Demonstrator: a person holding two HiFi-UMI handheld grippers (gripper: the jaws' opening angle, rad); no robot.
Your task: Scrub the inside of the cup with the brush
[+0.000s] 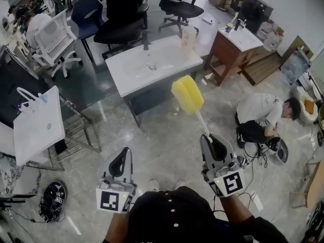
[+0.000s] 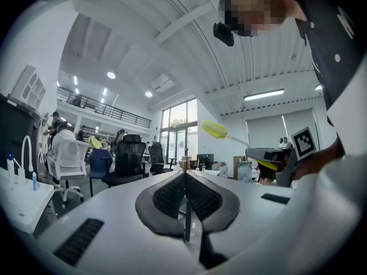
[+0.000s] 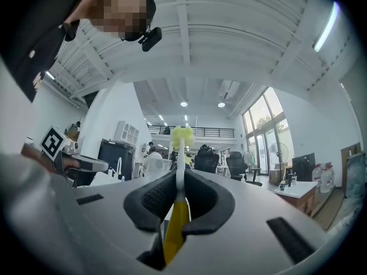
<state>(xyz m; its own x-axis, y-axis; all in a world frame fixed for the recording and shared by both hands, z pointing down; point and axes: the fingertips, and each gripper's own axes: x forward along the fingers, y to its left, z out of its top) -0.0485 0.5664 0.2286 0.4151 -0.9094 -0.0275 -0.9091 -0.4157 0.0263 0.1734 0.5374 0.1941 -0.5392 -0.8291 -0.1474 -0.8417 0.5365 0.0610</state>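
Right hand-held gripper [image 1: 211, 138] clamps brush [image 1: 187, 95] handle; sponge head hangs over open floor [image 1: 162, 140], near bench [image 1: 172, 54] front edge. My left hand-held gripper [image 1: 123, 152] closed, empty.

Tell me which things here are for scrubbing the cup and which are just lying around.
For the job:
- brush with the yellow sponge head, gripped between the fingers of the right gripper
- what looks like the clear cup, on the white sink counter
- left gripper, shut and empty

Just around:
- office chairs
- white bag
- wooden vanity
- crouching person
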